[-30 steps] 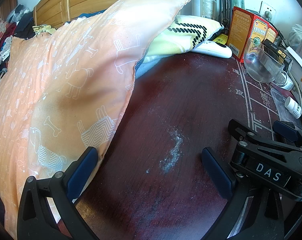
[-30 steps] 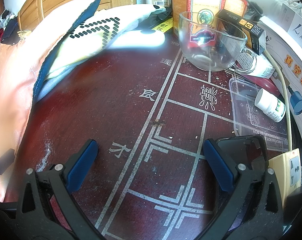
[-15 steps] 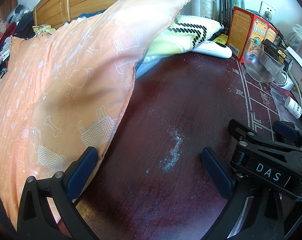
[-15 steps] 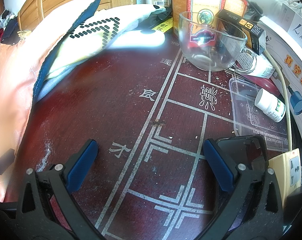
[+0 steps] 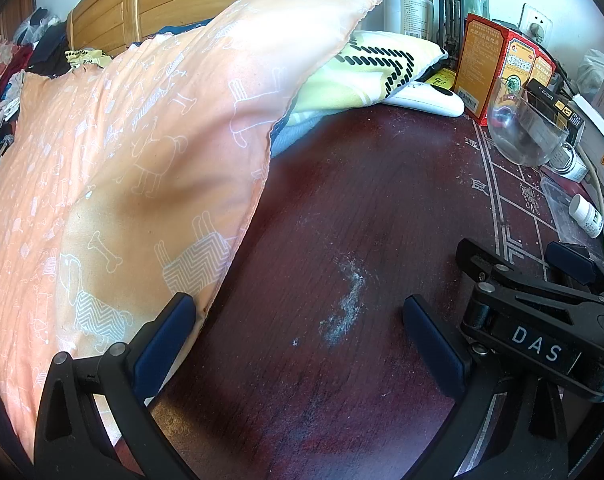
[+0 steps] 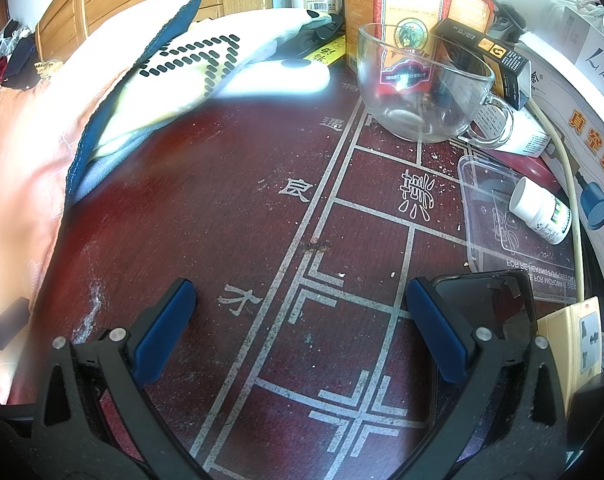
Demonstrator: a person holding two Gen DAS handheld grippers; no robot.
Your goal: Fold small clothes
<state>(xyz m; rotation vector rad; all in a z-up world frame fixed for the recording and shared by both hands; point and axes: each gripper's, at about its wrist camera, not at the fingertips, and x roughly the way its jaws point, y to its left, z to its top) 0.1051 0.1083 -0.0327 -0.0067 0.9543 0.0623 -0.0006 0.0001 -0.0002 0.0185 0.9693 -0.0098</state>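
Left of the dark surface (image 5: 341,208), orange cloth (image 5: 122,184) touches left gripper (image 5: 298,320), nearer than right gripper (image 6: 302,320); both jaws apart, empty.

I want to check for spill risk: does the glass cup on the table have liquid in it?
No. In the right wrist view the glass cup stands upright and looks empty and transparent.

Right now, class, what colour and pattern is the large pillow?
Orange pillow printed with white outlined dogs and bones; clearest in the left wrist view.

Each black claw (image 5: 298,332) (image 6: 302,328) has blue pads, silver screws; one reads "DAS".
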